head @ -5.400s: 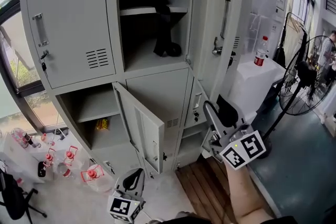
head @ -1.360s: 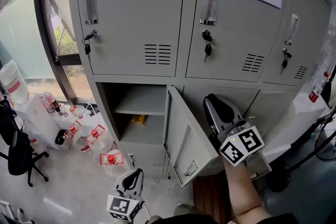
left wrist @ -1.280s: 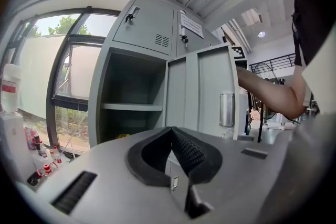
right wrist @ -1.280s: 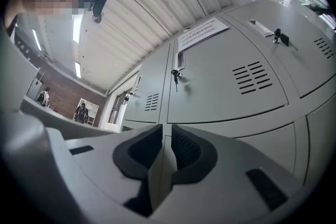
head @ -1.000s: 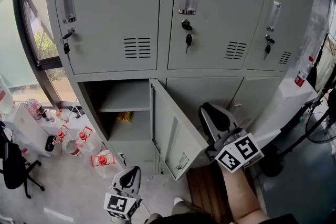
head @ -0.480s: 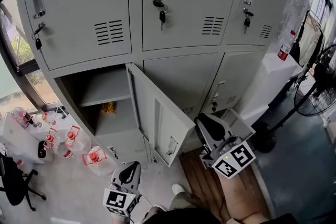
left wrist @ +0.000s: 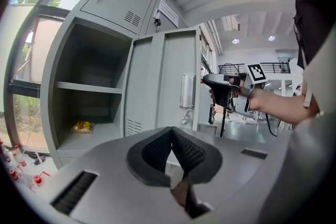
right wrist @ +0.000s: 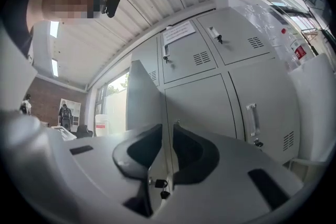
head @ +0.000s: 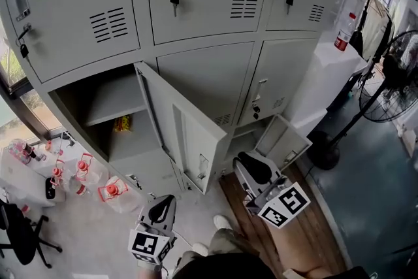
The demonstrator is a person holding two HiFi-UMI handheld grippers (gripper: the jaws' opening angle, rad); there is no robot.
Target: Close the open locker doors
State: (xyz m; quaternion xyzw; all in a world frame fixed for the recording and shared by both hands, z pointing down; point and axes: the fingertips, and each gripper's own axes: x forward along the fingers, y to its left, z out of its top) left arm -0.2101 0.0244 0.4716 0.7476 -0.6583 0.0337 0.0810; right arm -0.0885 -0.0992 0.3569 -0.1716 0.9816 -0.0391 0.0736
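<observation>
- My right gripper (head: 247, 165), jaws all but together and empty, hangs at lower centre, just right of the open locker door (head: 186, 137).
- My left gripper (head: 164, 204) is closed on nothing, bottom left of centre.
- I'd press near the door's free edge and swing it toward the upper left.
- The grey flap (head: 284, 140) right of centre may be another open door; I can't tell.

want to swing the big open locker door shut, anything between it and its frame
Nothing visible does. The open door has a free swing back to its compartment; the yellow packet lies well inside it, and the jugs stand on the floor off to the left.
</observation>
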